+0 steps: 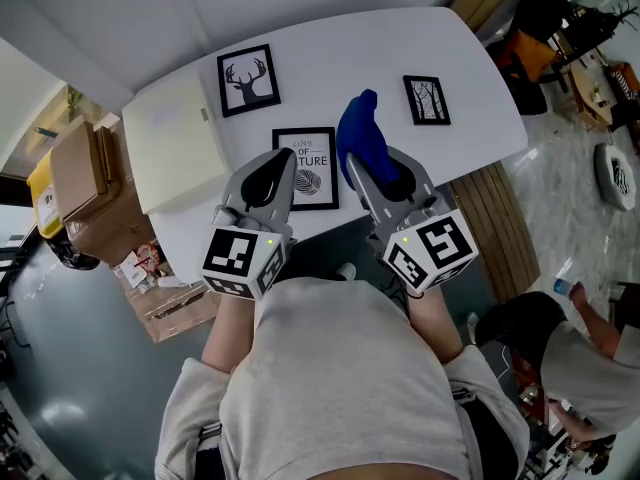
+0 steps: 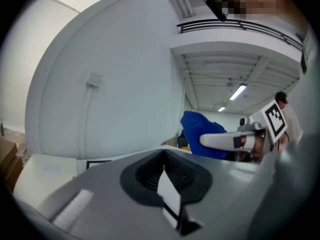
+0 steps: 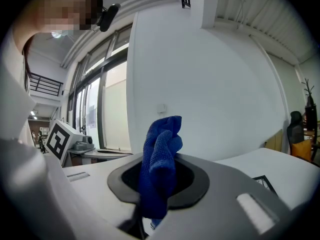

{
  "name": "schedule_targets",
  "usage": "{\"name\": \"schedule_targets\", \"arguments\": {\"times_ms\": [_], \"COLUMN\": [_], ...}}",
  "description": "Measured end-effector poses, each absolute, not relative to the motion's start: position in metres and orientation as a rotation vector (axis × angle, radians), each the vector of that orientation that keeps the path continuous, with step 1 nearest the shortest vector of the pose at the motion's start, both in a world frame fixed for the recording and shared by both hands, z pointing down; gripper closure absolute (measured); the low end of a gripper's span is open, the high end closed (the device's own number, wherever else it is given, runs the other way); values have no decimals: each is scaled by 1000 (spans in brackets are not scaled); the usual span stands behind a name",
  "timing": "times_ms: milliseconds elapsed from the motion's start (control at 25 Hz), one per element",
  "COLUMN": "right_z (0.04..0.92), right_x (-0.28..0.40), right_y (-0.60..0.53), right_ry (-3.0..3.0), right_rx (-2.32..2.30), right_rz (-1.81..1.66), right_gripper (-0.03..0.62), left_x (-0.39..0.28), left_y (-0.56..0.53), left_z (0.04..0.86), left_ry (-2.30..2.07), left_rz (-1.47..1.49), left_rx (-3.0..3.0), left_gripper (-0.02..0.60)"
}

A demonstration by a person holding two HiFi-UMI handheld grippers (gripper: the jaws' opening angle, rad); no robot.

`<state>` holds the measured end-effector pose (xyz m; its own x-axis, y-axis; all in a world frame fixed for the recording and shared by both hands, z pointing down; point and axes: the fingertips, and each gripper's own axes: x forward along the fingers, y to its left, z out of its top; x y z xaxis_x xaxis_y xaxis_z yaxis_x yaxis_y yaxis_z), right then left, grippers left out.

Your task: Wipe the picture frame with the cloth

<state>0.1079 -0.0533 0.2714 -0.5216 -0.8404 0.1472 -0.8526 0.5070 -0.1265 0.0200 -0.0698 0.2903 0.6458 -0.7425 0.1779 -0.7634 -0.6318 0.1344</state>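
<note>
1. Head view: you held both tongs over the near edge of the white counter [image 1: 330,58]. The right tongs [image 1: 375,168] carried the blue cloth [image 1: 362,138]. The lettered picture frame [image 1: 308,168] lay flat on the counter, just beside the left tongs [image 1: 280,163].
2. Left gripper view: left tongs [image 2: 164,156] pressed together, nothing gripped. Cloth [image 2: 197,129] off to the right.
3. Right gripper view: right tongs [image 3: 159,171] clamped on the cloth [image 3: 161,149], which stood up above them.

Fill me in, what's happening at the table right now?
A person holds a gripper in each hand above the white table. The right gripper has its jaws shut on a blue cloth. The left gripper has its jaws together. Both hover near the middle picture frame, and the cloth isn't touching it yet.
</note>
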Motion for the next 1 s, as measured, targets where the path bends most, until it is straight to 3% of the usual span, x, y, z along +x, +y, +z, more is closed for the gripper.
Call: {"name": "schedule_targets", "arguments": {"times_ms": [1000], "right_z": [268], "right_x": [100], "right_y": [-49], "right_ry": [-2708], "right_rx": [1496], "right_rz": [251], "right_gripper": [516], "left_x": [14], "left_y": [-60], "left_z": [276], "left_ry": [-1191], "left_rz": [50], "left_rx": [2746], "left_gripper": [580]}}
